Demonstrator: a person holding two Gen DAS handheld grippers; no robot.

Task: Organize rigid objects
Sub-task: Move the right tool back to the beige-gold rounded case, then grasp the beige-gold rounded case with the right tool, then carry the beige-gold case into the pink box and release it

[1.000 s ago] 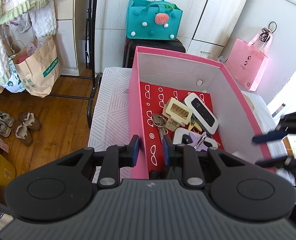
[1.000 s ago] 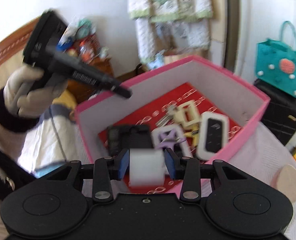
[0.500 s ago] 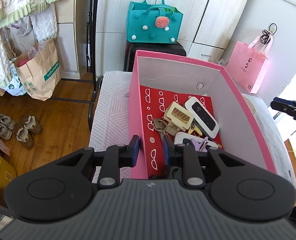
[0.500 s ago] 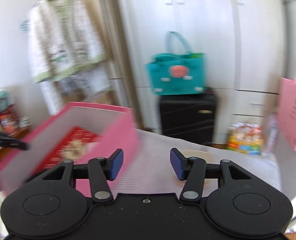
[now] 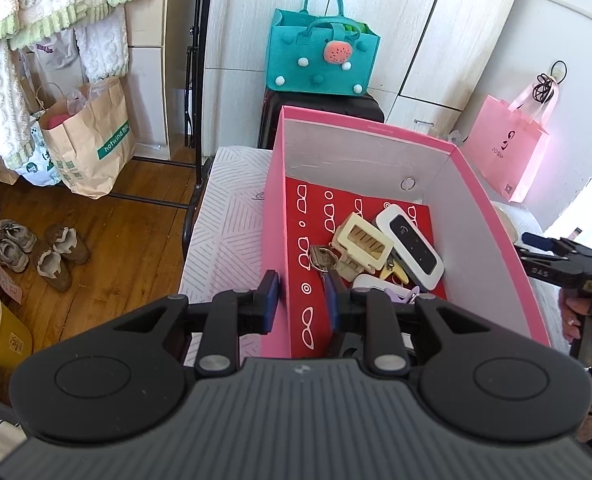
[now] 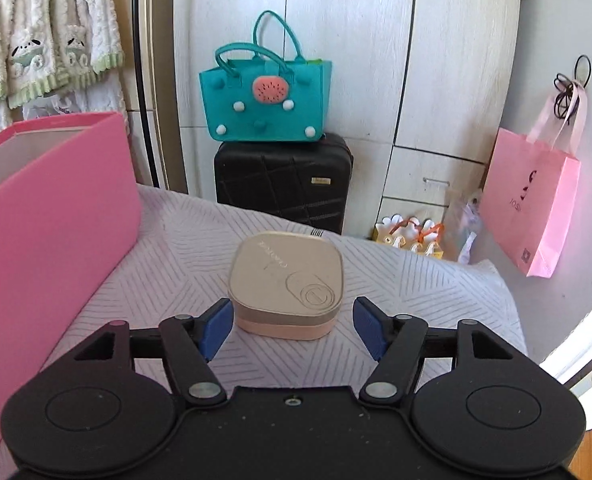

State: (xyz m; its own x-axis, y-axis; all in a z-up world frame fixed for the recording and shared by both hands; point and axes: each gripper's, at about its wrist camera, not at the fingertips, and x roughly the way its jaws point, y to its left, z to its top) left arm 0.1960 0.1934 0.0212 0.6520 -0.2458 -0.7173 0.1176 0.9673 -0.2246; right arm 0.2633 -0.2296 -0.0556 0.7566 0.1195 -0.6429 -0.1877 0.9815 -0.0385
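The left gripper (image 5: 300,295) straddles the near left wall of the pink box (image 5: 275,216), its narrowly parted jaws either side of that edge; whether they pinch it is unclear. Inside the box lie a white router (image 5: 410,241), a cream clip (image 5: 362,241) and keys (image 5: 323,258). Right of the box, on the striped cover (image 6: 408,280), the right gripper (image 6: 289,324) spreads wide and empty before a beige tin (image 6: 285,282), clear cover on both sides.
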